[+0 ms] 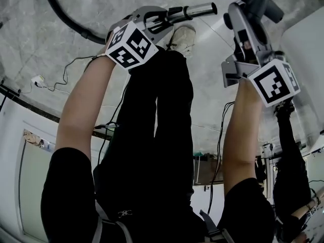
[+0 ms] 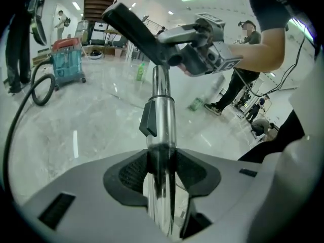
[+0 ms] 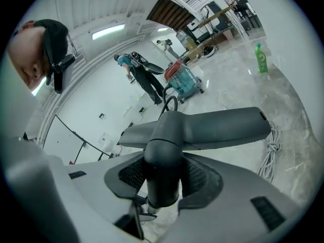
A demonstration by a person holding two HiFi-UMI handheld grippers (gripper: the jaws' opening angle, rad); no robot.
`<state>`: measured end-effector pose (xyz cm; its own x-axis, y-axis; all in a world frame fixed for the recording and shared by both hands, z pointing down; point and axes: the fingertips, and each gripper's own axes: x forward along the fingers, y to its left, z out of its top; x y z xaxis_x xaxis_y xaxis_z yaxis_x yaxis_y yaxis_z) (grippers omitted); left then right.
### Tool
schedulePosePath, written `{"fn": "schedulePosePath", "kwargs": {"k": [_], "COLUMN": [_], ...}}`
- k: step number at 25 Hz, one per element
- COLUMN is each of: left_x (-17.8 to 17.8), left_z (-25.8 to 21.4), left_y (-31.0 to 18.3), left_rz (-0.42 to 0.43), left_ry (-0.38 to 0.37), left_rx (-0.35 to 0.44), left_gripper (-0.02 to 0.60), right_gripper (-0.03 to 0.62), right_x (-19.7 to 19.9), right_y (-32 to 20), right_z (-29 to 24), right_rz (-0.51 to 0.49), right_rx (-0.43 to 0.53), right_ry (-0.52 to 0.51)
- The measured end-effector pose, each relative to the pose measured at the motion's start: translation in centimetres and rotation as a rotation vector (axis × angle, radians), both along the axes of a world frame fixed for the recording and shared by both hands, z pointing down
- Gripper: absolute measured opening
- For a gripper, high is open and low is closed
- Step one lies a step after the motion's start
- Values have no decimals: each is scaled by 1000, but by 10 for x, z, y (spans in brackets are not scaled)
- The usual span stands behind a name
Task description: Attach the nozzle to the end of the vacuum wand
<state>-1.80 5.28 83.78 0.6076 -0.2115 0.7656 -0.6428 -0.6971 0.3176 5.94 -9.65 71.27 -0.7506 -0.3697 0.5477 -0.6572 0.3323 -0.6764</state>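
My left gripper (image 1: 169,16) is shut on the chrome vacuum wand (image 1: 200,9), whose free end points right towards my other hand. In the left gripper view the wand (image 2: 162,115) runs up from between my pads (image 2: 132,172) to the neck of the dark grey nozzle (image 2: 129,24). My right gripper (image 2: 207,54) holds that nozzle. In the right gripper view the jaws (image 3: 163,178) are shut on the nozzle's round neck, and the flat head (image 3: 212,128) spreads crosswise beyond them. The wand's end meets the neck; whether it is seated I cannot tell.
A teal canister vacuum (image 2: 66,62) with a black hose (image 2: 43,87) stands on the marble floor at the far left. A green bottle (image 2: 140,72) stands further back. A coiled white cable (image 3: 271,151) lies at the right. Other people stand around the room.
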Motion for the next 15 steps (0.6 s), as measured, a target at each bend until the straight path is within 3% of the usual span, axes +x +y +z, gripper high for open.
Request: {"fn": "schedulePosePath", "kwargs": {"k": [3, 8, 15], "left_x": [8, 21, 19], "left_z": [-32, -47, -57], "left_y": [-1, -4, -8], "left_rz": [21, 37, 7], "left_ry": [18, 24, 88], "left_rx": [17, 22, 18], "left_gripper": [173, 170, 166], "right_gripper": [193, 193, 192], "right_x": [-4, -11, -15], "right_y": [-4, -6, -4], "right_z": [-15, -22, -39], "right_rz": [-14, -20, 1], "right_rx": [-35, -100, -46], "right_ry": [-10, -77, -179]}}
